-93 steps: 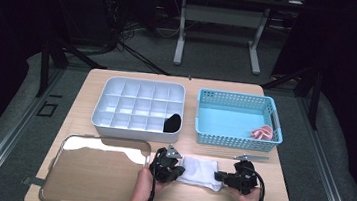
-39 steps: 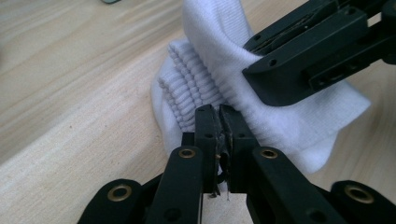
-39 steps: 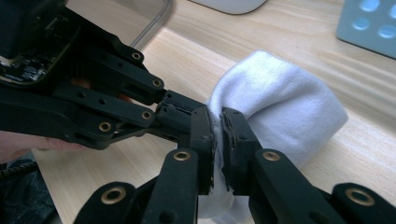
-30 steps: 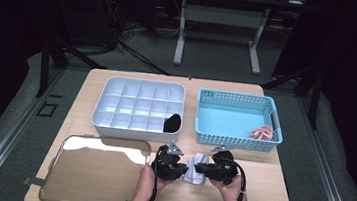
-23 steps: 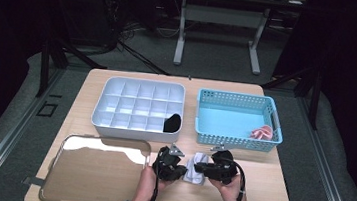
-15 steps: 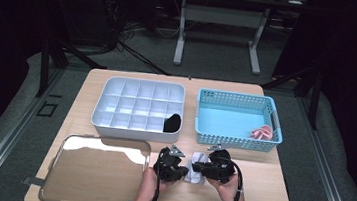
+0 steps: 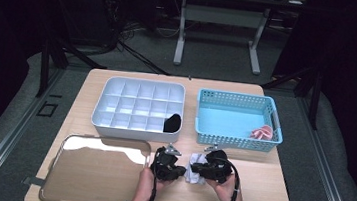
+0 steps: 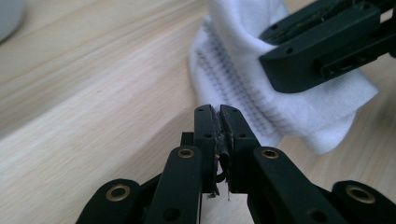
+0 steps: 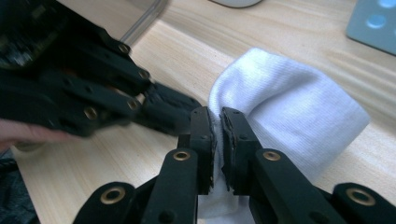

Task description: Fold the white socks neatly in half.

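A white sock (image 7: 192, 173) lies bunched on the wooden table between my two grippers. My right gripper (image 7: 198, 170) is shut on a fold of it. In the right gripper view white fabric (image 9: 289, 107) shows between the jaws of that gripper (image 9: 217, 112). My left gripper (image 7: 180, 170) is shut. In the left gripper view its tips (image 8: 219, 109) rest against the sock's ribbed edge (image 8: 233, 60), and no fabric is visible between the pads. The right gripper (image 8: 264, 49) reaches in from the upper right there, clamped on the sock.
A white compartment box (image 7: 136, 126) stands behind my hands with a black item (image 7: 172, 123) in one cell. A blue basket (image 7: 239, 98) at the back right holds a pink thing (image 7: 262, 133). A shiny tray (image 7: 93, 174) lies at the front left.
Three seconds ago the sock was stretched flat between the grippers. The right gripper has come left toward the left one and bunched it up. Over the last second both hands barely moved.
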The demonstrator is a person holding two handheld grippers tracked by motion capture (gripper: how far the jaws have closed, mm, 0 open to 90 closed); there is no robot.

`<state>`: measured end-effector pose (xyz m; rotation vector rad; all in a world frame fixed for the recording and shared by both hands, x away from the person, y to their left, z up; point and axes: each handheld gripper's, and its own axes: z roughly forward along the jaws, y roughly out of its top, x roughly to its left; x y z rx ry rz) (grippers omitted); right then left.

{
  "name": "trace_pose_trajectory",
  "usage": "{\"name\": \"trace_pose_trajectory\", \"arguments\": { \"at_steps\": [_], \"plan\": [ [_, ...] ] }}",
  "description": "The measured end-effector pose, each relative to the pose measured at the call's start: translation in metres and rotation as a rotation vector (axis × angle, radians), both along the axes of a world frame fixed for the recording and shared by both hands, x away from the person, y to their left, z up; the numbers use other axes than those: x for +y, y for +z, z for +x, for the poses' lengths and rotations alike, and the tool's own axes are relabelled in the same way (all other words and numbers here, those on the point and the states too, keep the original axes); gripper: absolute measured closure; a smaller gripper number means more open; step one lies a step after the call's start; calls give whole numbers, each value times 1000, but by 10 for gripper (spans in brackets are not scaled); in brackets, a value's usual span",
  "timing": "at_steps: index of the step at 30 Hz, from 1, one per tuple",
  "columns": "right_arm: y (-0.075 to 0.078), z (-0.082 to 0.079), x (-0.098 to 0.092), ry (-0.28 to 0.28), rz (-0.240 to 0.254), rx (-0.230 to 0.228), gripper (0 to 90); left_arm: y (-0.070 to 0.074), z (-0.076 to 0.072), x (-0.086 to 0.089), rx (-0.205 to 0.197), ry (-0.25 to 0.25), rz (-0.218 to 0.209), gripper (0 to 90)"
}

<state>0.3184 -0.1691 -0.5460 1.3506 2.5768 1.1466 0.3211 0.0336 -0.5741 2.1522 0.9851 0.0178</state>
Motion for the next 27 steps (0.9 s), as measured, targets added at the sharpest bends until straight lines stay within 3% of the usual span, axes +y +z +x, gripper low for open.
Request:
{"name": "trace_pose_trajectory", "arguments": {
  "at_steps": [4,9,17,22,27],
  "plan": [
    [-4,-2,3,-5,-15,-17,837,8,3,10,-22,28,-4,857],
    [-5,-4,6,-1,-37,-28,838,28,9,12,-75,22,-9,856],
    [-9,-5,3,-10,-3,-20,839,51,17,-10,-115,-41,-24,855],
    [-9,-5,4,-14,6,-21,839,56,23,-31,-107,-120,-7,868],
    [-10,-7,4,-25,13,-26,837,43,36,-43,-66,-157,46,895]
  ]
}}
